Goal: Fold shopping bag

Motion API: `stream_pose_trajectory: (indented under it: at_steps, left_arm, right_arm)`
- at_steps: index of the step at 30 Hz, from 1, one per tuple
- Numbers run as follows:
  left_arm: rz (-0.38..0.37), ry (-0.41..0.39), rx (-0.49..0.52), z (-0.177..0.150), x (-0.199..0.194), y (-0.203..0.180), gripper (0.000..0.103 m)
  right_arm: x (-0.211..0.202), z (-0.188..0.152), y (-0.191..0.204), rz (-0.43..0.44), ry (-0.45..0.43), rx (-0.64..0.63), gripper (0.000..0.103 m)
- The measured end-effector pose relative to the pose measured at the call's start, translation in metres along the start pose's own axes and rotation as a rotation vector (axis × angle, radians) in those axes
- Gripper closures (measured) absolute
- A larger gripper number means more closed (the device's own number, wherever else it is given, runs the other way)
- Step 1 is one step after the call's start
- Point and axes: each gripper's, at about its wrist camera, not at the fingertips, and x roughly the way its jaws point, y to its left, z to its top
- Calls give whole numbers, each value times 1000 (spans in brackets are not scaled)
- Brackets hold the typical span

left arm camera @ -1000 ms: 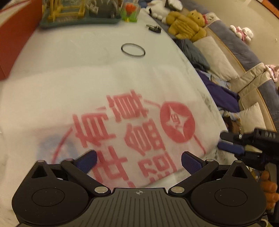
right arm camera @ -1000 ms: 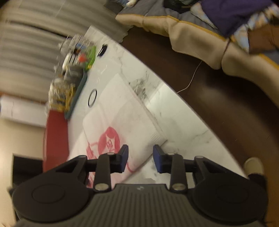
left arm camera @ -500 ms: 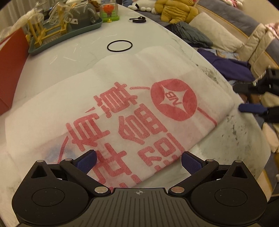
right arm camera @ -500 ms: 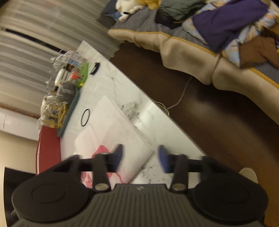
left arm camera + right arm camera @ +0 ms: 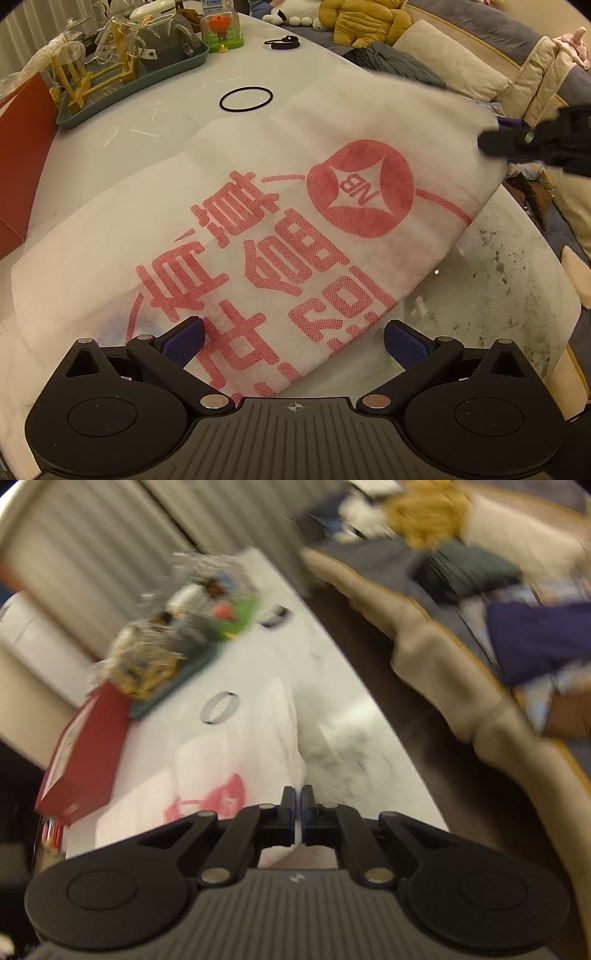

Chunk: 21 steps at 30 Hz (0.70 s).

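Half a second back the right gripper [image 5: 298, 814] stood with its jaws apart beside the bag's [image 5: 258, 206] corner; now the jaws are pressed together on that corner, and the cloth there has risen off the table [image 5: 498, 295]. Seen from the left wrist, the same gripper [image 5: 491, 138] shows at the right edge of the frame, dark and somewhat blurred, with the lifted white edge of the bag meeting its tip.

From that view the bag fills the middle of the frame, white with red characters and a round red emblem, lying flat on the pale table at its lower left and curling upward toward the upper right. Its near edge runs under the left gripper [image 5: 293, 341], whose blue-padded jaws stand wide apart over the printed cloth, holding nothing.

A black ring [image 5: 245, 99] lies on the table just beyond the bag's far edge, in the upper middle of the frame. Further up and to the left sits a green tray [image 5: 122, 99] crowded with glassware, and a red box [image 5: 22, 147] stands at the left edge. A sofa [image 5: 461, 62] with cushions and a yellow plush toy [image 5: 362, 22] runs along the upper right.

The right wrist view is smeared by motion. It shows the bag [image 5: 236, 760] in the lower middle, bunched up to the closed jaws, with the ring [image 5: 219, 708], tray [image 5: 177, 679] and box [image 5: 88, 753] to the upper left, and the sofa [image 5: 424, 646] curving down the right side.
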Motion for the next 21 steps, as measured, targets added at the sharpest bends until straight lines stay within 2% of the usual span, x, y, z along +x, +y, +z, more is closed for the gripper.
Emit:
stream_pose_trajectory:
  at_steps: [4, 8, 12, 18, 20, 21]
  left_arm:
    - [-18, -1, 2, -1, -1, 3, 0]
    - [-93, -15, -112, -7, -14, 25, 0]
    - [-60, -63, -169, -19, -38, 47, 0]
    - [-101, -76, -204, -41, -60, 76, 0]
    - [-107, -82, -256, -43, -63, 90, 0]
    - [-116, -87, -302, -41, -62, 97, 0]
  right_arm:
    - [-1, -3, 37, 149, 31, -193, 101]
    - [15, -12, 63, 228, 115, -282, 101]
    - [36, -21, 65, 224, 213, -268, 100]
    - [68, -35, 68, 214, 359, -245, 97]
    - [79, -40, 69, 211, 408, -236, 94]
    - [78, -42, 66, 224, 402, -225, 94]
